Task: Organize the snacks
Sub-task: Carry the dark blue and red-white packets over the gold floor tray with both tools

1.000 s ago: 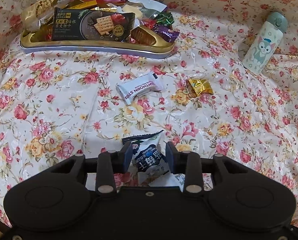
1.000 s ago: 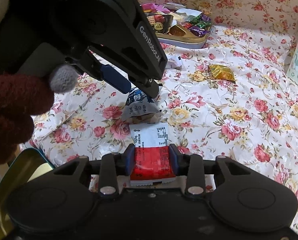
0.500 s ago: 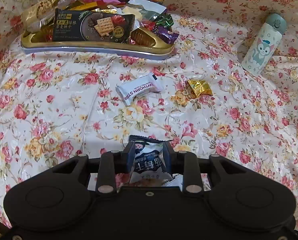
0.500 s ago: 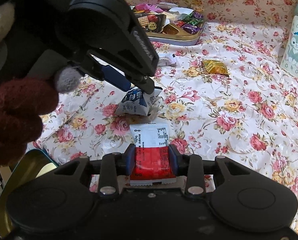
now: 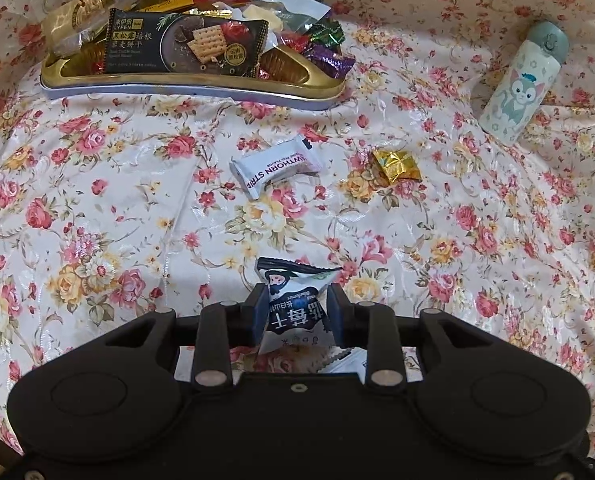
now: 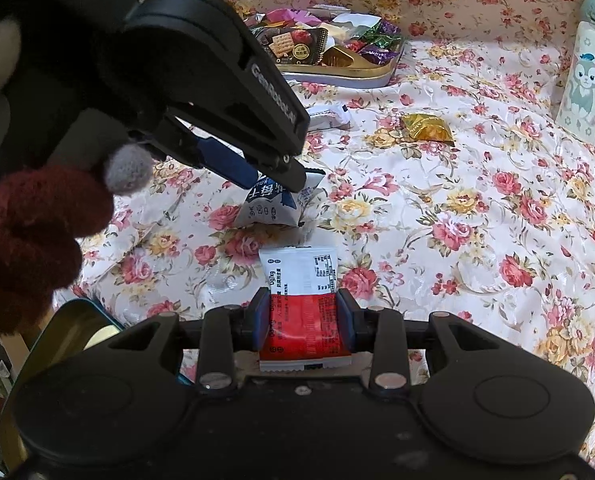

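My left gripper [image 5: 297, 300] has a blue-and-white snack packet [image 5: 297, 316] standing upright between its pads; the jaws are opening slightly, but both pads still press the packet. The right wrist view shows that left gripper [image 6: 273, 184] holding this packet [image 6: 271, 208] just above the floral cloth. My right gripper [image 6: 303, 304] is shut on a red-and-white snack packet [image 6: 301, 276], whose white end sticks out forward. At the back, a gold tin tray [image 5: 193, 82] holds several wrapped snacks.
A white hawthorn-strip packet [image 5: 275, 168] and a gold-wrapped candy [image 5: 395, 164] lie loose on the cloth between me and the tray. A cartoon-cat bottle [image 5: 521, 84] stands at the right. A hand in a dark red knit glove [image 6: 29, 232] and a tin lid [image 6: 73, 320] fill the lower left.
The left jaws closed in on the blue-and-white packet, which went from lying on the cloth to standing upright between the pads. The right gripper kept its hold and hardly moved.
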### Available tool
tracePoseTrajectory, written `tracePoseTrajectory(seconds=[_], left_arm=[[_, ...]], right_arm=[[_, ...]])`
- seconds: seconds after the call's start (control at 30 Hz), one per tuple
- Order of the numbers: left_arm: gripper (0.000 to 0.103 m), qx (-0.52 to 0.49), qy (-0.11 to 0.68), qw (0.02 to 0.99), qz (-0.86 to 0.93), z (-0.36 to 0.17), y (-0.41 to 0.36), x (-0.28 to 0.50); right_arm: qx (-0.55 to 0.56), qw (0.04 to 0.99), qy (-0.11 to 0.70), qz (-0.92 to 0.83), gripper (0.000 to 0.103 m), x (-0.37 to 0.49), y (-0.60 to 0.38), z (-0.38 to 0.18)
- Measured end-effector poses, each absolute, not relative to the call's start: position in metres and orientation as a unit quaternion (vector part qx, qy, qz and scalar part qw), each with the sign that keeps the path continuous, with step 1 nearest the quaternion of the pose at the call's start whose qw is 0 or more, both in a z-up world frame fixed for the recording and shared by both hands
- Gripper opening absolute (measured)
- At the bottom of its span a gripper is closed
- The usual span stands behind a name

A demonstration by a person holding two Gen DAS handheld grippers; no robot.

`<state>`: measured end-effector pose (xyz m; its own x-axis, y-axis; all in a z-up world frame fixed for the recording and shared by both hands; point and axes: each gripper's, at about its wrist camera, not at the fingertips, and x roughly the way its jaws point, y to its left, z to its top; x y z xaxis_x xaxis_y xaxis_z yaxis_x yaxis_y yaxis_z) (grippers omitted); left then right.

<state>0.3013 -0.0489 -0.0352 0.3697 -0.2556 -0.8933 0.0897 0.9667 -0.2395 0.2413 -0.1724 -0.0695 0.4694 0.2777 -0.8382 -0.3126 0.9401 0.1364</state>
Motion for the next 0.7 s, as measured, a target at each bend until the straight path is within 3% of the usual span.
tracePoseTrajectory(seconds=[0.33,0.7], left_arm=[[0.038,-0.072,0.548,0.826,-0.109,-0.035,-0.052,0.297],[0.038,-0.052,0.512,0.852,-0.095,-0.001,-0.041,0.253]], right_arm=[[-0.002,0.862,0.482,0.157,0.037,0.238,-0.178,-0.065],[0.013,0.875,0.462,0.142,0.037,0.206,-0.180,-0.038]])
